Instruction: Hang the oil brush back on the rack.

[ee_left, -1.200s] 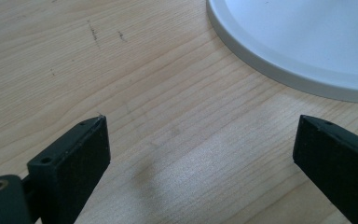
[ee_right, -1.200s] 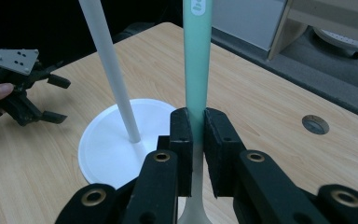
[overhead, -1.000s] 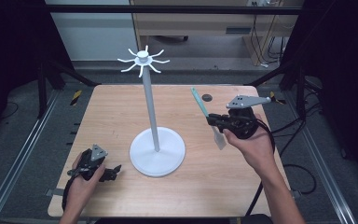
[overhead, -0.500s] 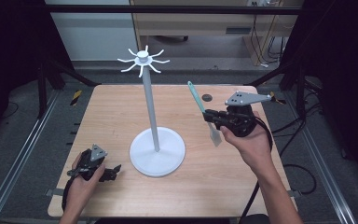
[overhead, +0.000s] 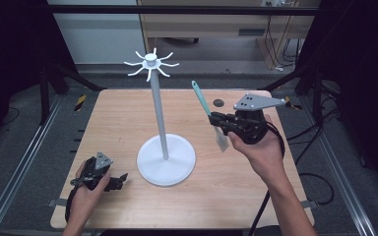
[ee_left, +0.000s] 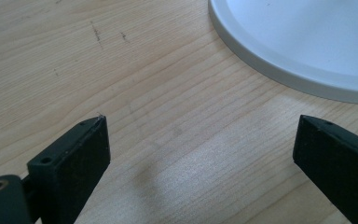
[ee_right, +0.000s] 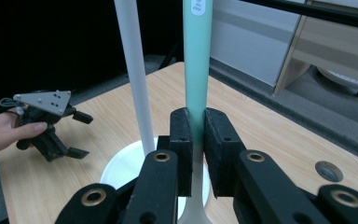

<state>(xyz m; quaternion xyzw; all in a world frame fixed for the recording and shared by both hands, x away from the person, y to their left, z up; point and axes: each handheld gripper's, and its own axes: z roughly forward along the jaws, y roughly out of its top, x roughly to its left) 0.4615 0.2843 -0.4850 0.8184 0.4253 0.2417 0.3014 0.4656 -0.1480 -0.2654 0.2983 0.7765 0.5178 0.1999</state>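
A white stand rises from a round base [overhead: 166,160] at the table's middle, its pole [overhead: 158,113] topped by a ring of hooks [overhead: 150,61]. My right gripper [overhead: 215,120] is shut on a spatula [overhead: 200,98] held clear of the table to the right of the pole, teal handle pointing up and pale blade hanging below. In the right gripper view the pads [ee_right: 198,126] clamp the teal handle [ee_right: 196,56], with the pole [ee_right: 135,70] just left of it. My left gripper [overhead: 120,181] rests open on the wood left of the base, jaws [ee_left: 200,149] wide apart with nothing between them.
A small dark disc [overhead: 218,103] sits on the table behind the right gripper. The wooden table [overhead: 113,118] has black frame rails along both sides, and a yellow-and-black item [overhead: 80,102] lies off its far left corner. Cables trail off to the right.
My right gripper has lifted and moved left toward the pole with the spatula still clamped. The left gripper has stayed put.
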